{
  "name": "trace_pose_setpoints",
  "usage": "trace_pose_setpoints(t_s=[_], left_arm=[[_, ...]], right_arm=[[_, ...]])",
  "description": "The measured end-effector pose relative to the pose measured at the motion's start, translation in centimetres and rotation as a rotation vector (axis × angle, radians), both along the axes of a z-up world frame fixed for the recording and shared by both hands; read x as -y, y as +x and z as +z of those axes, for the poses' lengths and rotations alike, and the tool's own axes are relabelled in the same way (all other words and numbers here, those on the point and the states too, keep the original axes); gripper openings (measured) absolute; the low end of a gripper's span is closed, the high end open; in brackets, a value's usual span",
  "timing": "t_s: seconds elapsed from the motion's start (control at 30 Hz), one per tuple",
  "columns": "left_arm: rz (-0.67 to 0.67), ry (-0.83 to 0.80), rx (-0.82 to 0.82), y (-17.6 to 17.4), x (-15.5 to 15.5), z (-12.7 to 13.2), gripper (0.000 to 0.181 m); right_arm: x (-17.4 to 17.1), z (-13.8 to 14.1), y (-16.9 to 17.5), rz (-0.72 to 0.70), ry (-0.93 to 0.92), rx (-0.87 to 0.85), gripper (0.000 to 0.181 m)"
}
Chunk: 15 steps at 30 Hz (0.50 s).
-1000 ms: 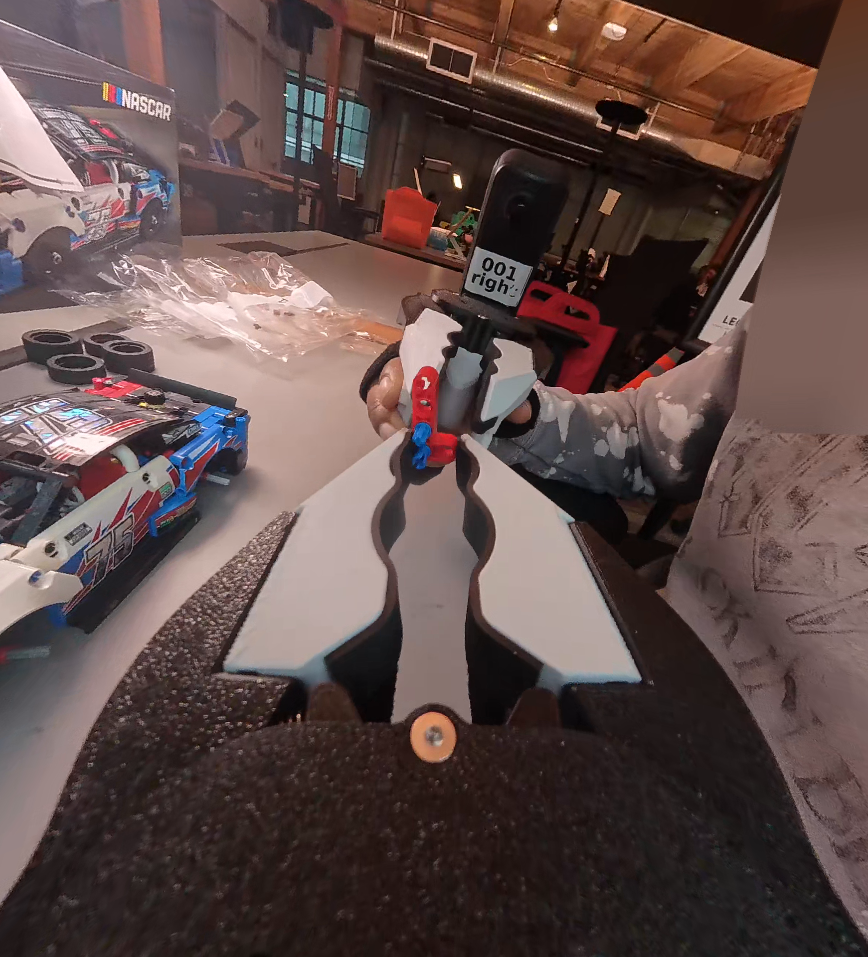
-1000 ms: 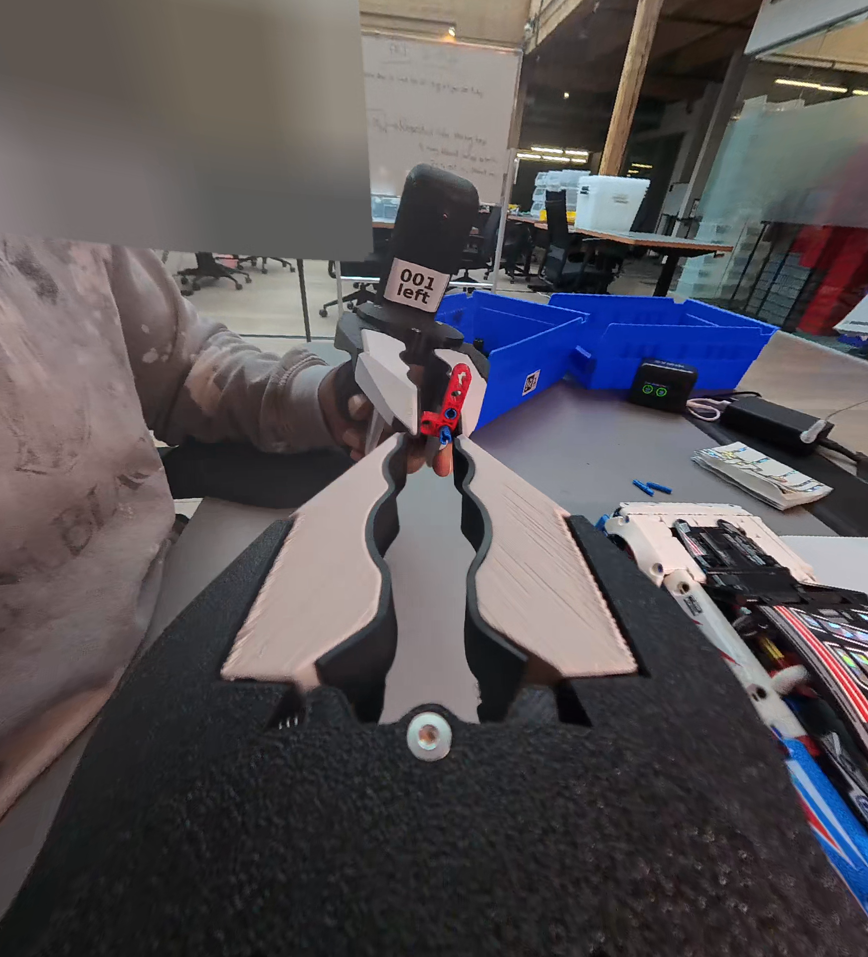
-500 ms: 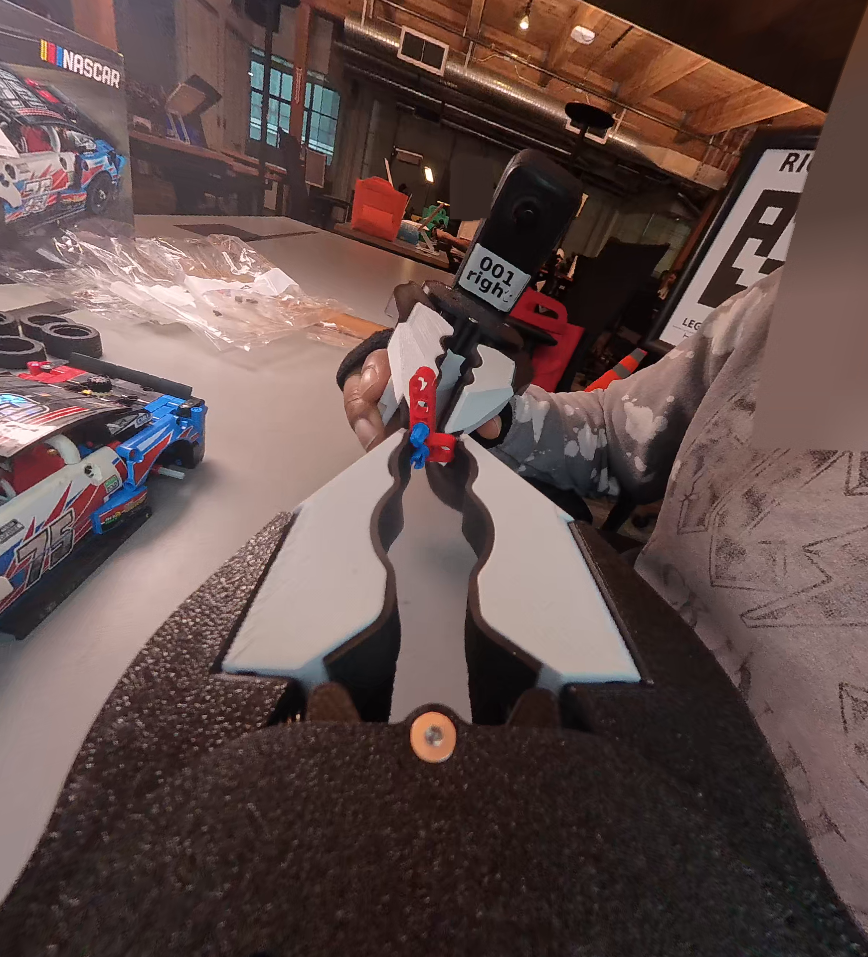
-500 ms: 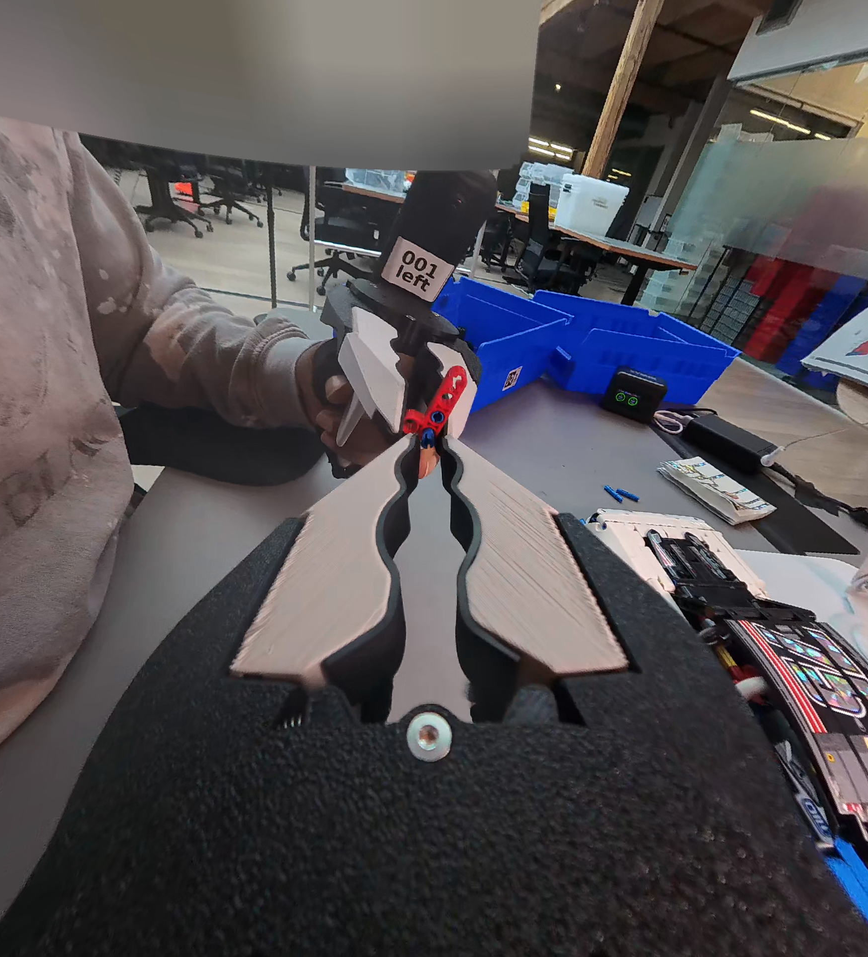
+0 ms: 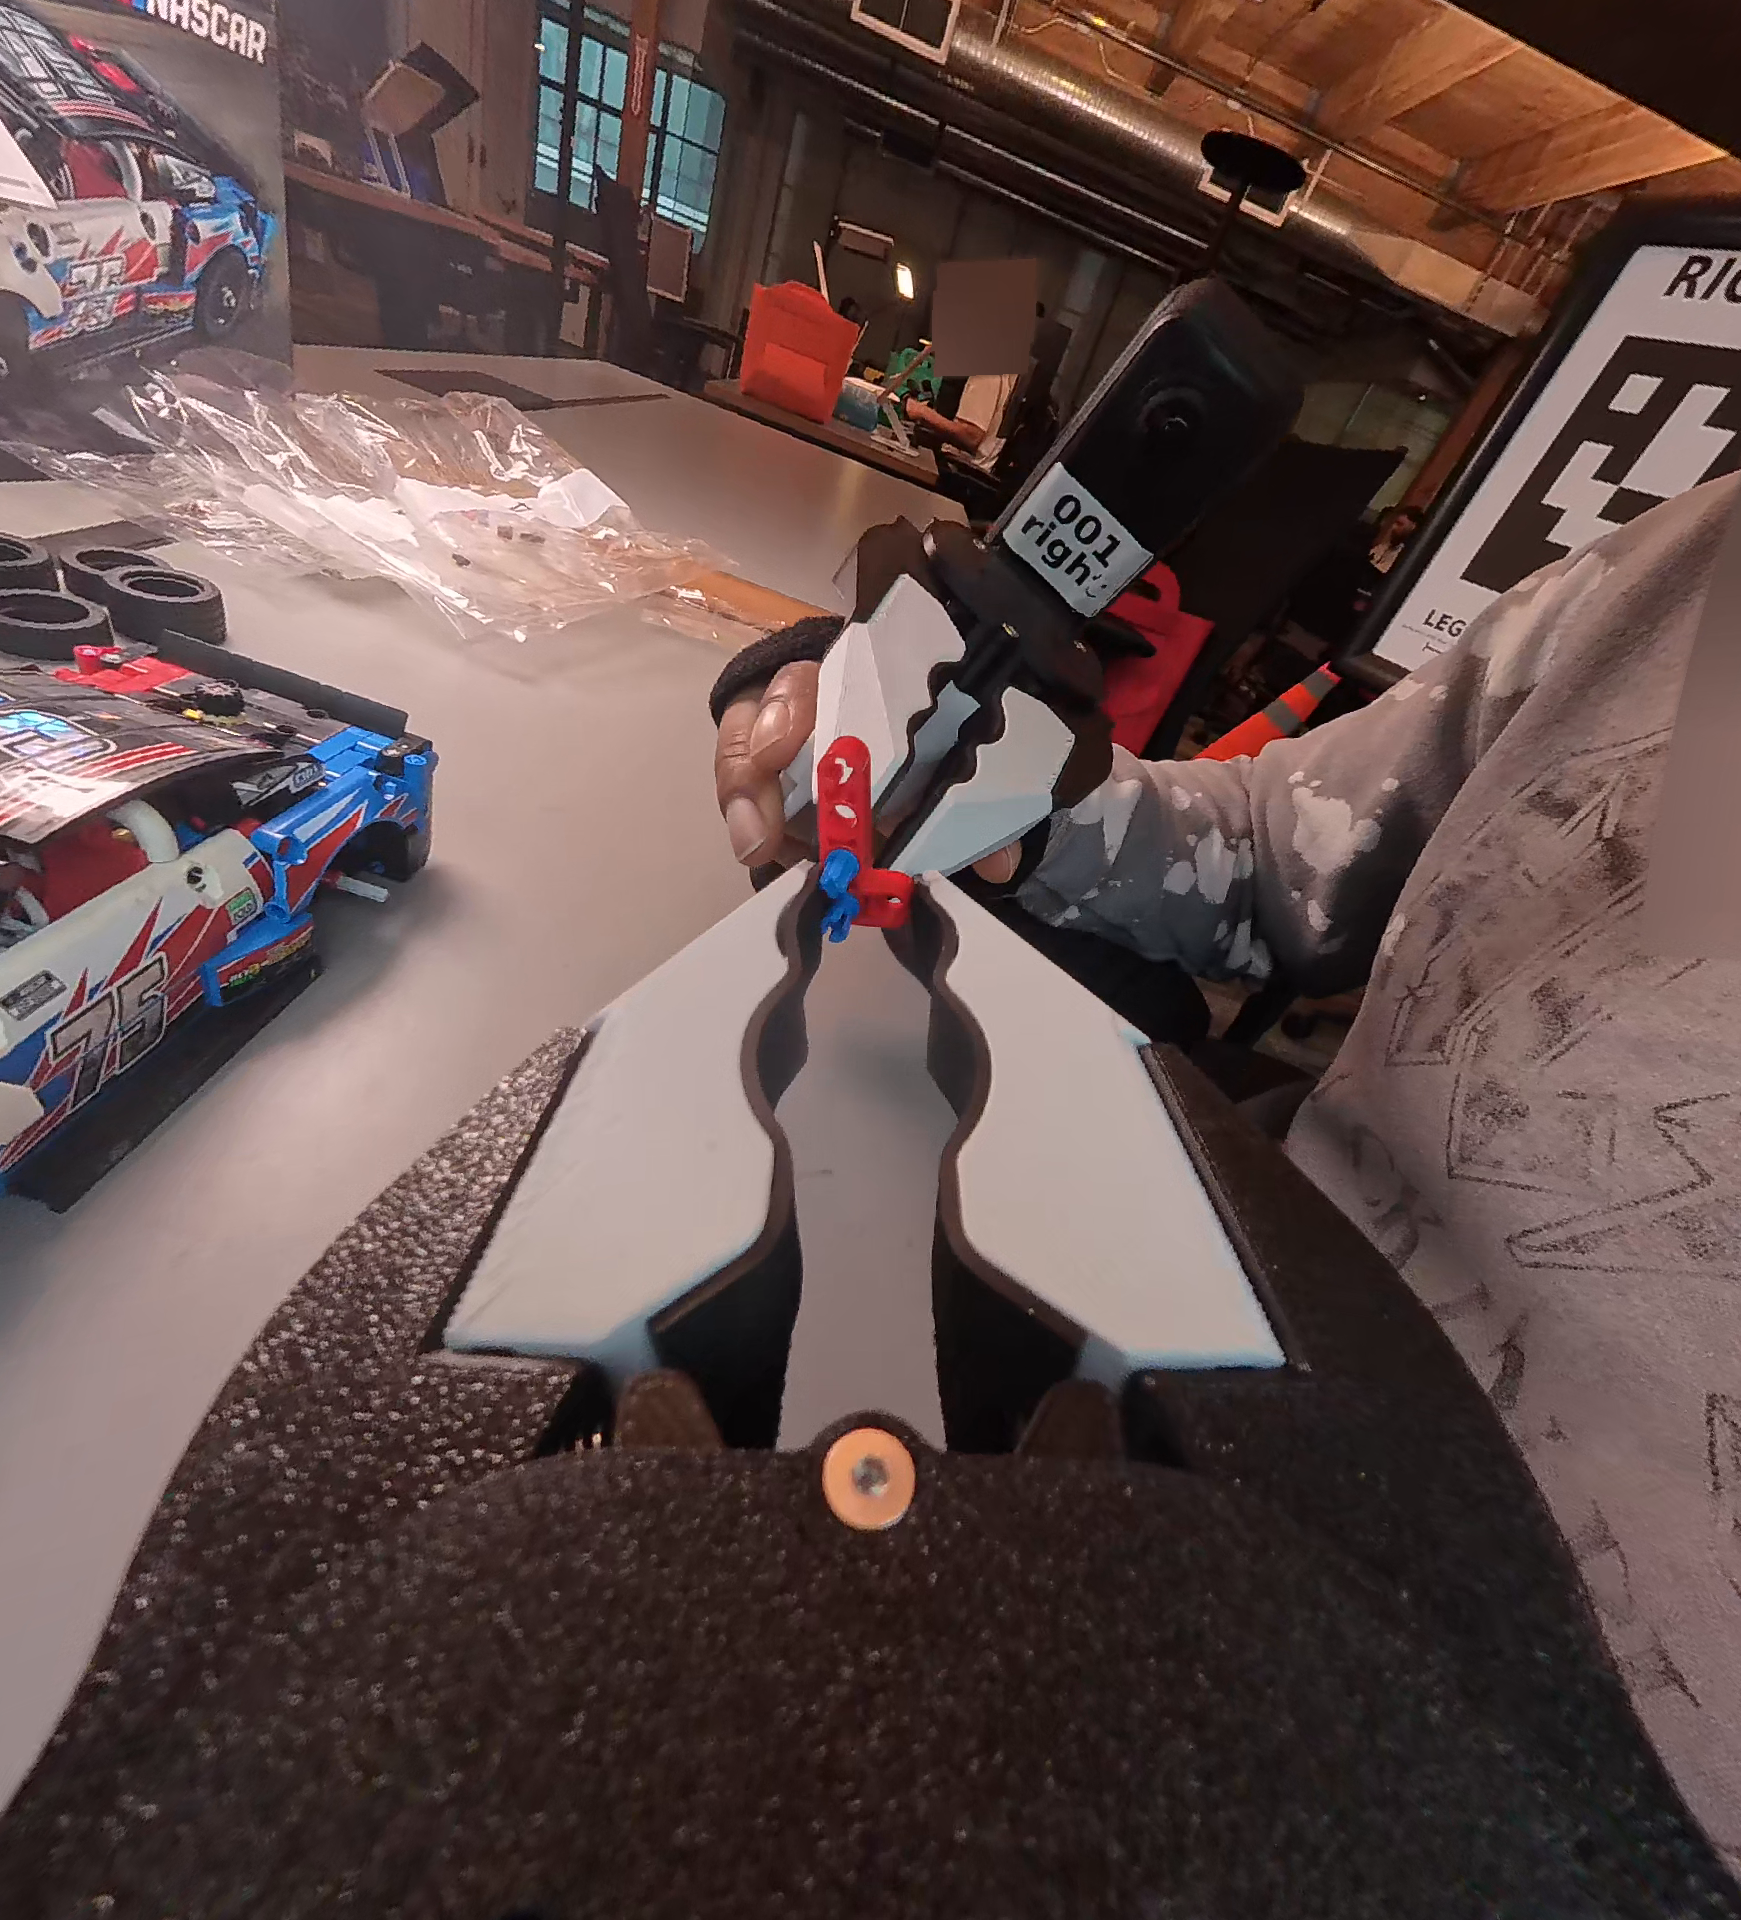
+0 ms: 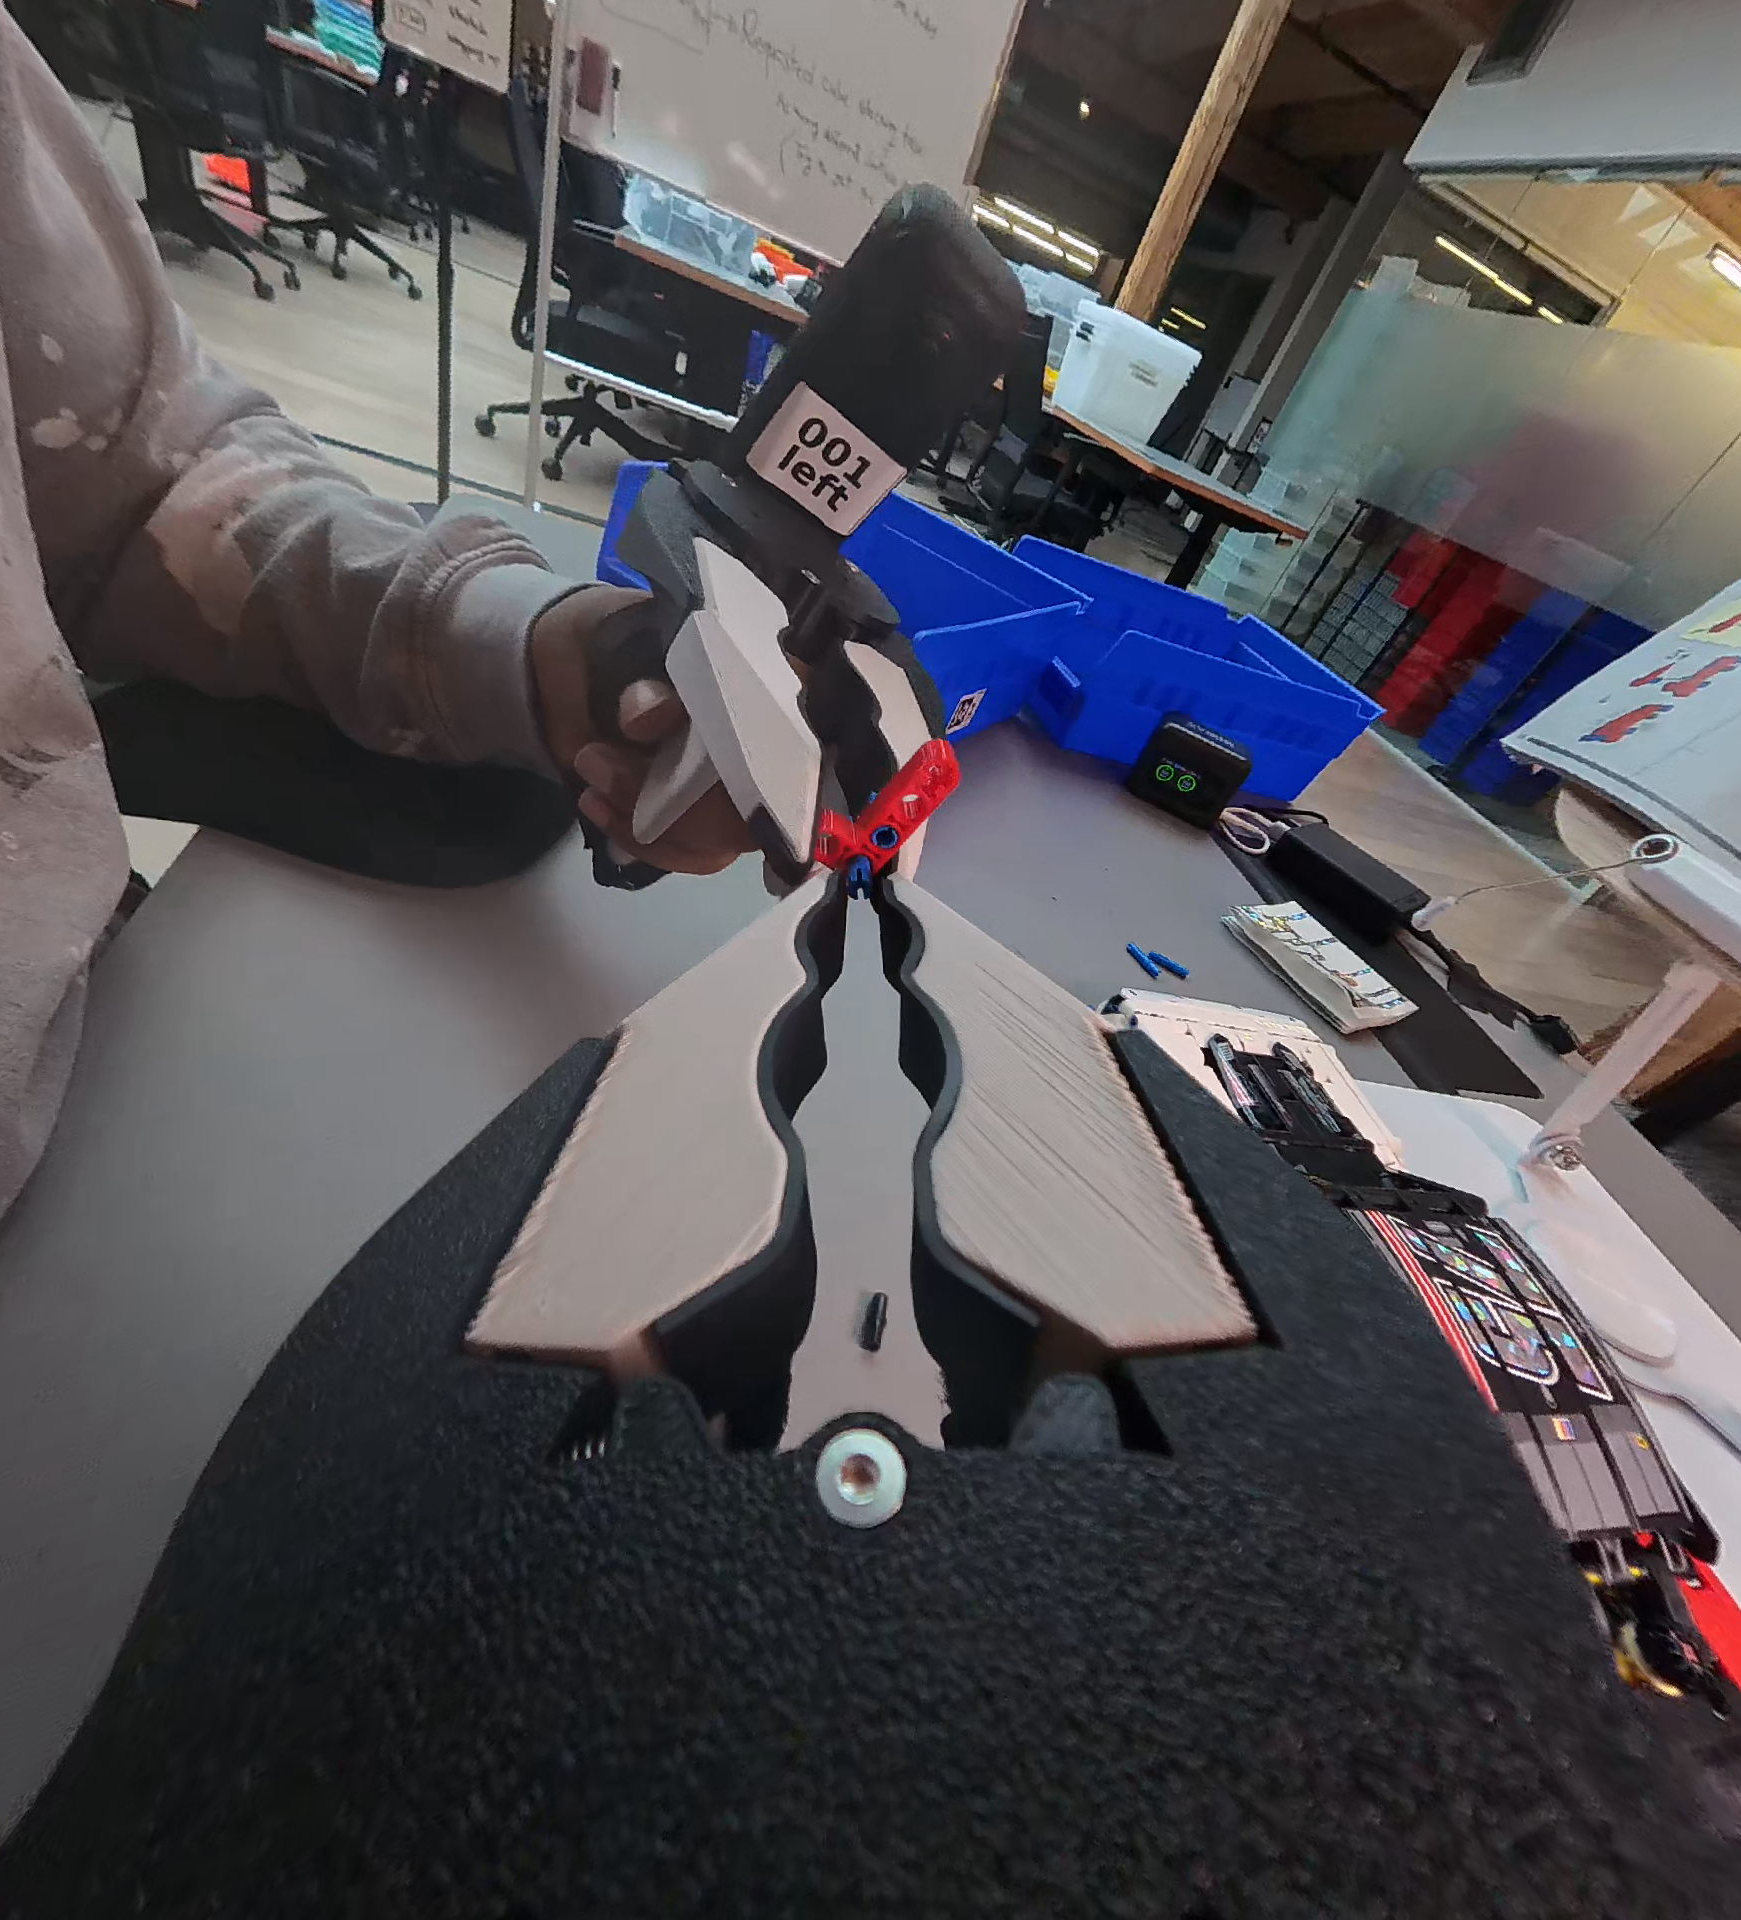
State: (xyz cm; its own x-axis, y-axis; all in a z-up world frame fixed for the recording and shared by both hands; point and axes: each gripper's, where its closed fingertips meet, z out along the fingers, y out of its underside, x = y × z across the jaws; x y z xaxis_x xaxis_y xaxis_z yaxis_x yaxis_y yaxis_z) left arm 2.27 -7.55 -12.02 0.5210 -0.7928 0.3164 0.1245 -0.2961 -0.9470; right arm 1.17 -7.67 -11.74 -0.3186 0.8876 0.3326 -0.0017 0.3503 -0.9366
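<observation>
My left claw [image 5: 861, 902] pinches red angled piece [image 5: 850, 831]; my right claw [image 6: 858, 881] nearly closed on blue pin [image 6: 858, 878] sticking from it. Tips meet above table [image 5: 575, 790]; toy car [image 5: 118, 894] left of left claw.

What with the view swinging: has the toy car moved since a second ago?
No. The toy car keeps its place by the tyres; both slid left in view together, so the camera turned.

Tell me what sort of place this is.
Probably a shared workshop or lab: a long grey table with a half-built toy car, blue parts bins, a whiteboard and office chairs behind.
</observation>
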Motion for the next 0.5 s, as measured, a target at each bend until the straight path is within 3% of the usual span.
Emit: trace_pose_setpoints(t_s=[0.33,0.5], left_arm=[[0.023,-0.051,-0.023,-0.6,-0.5,-1.5,0.015],[0.044,-0.061,-0.181,-0.7,-0.9,-3.9,0.014]], right_arm=[[-0.3,-1.6,-0.7,-0.038,0.036,0.043,0.004],[-1.3,-3.6,-0.3,-0.009,-0.074,0.187,0.007]])
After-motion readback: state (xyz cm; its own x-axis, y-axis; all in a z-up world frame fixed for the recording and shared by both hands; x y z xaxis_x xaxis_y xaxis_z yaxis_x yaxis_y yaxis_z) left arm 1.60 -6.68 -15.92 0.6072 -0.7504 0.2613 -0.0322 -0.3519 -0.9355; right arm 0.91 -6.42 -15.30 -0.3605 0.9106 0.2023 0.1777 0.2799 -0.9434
